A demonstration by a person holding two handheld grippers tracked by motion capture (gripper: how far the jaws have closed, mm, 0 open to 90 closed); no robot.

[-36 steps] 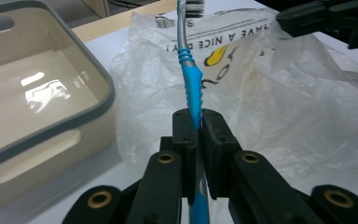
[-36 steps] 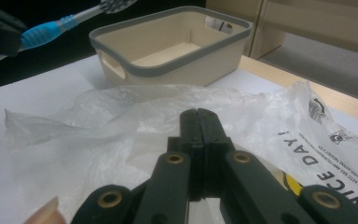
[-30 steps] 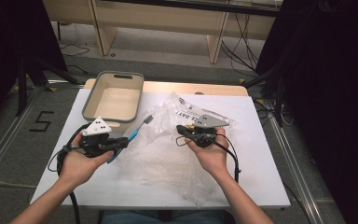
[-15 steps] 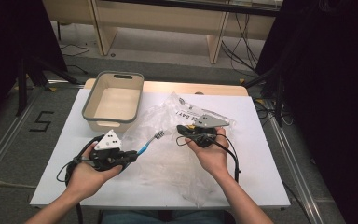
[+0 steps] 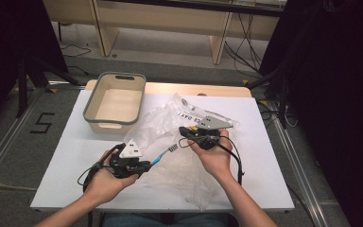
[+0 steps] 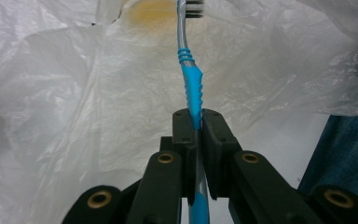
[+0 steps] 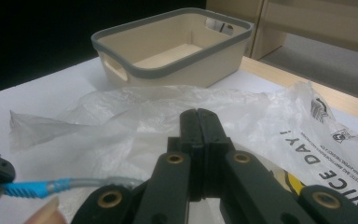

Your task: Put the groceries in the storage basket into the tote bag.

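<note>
My left gripper (image 5: pixel 147 164) (image 6: pixel 196 116) is shut on the blue handle of a toothbrush (image 5: pixel 163 152) (image 6: pixel 189 79). The brush points right, with its bristled head over a crumpled clear plastic bag (image 5: pixel 170 123) (image 6: pixel 74 93). My right gripper (image 5: pixel 183 130) (image 7: pixel 198 114) rests on the bag (image 7: pixel 144 107), jaws pressed together. I cannot tell whether a fold of plastic is pinched between them. The toothbrush (image 7: pixel 37 188) reaches close to the right gripper's jaws from the left. A hand holds each gripper.
A beige basket (image 5: pixel 113 124) (image 7: pixel 168 70) with a grey rim stands at the table's back left, beyond the bag. The white table (image 5: pixel 264 156) has bare room at the right and along the front left. Dark floor and cables surround it.
My left hand has come right, nearer the front edge and lower, bringing the toothbrush head from near the basket to beside the right gripper. The right hand has kept still.
</note>
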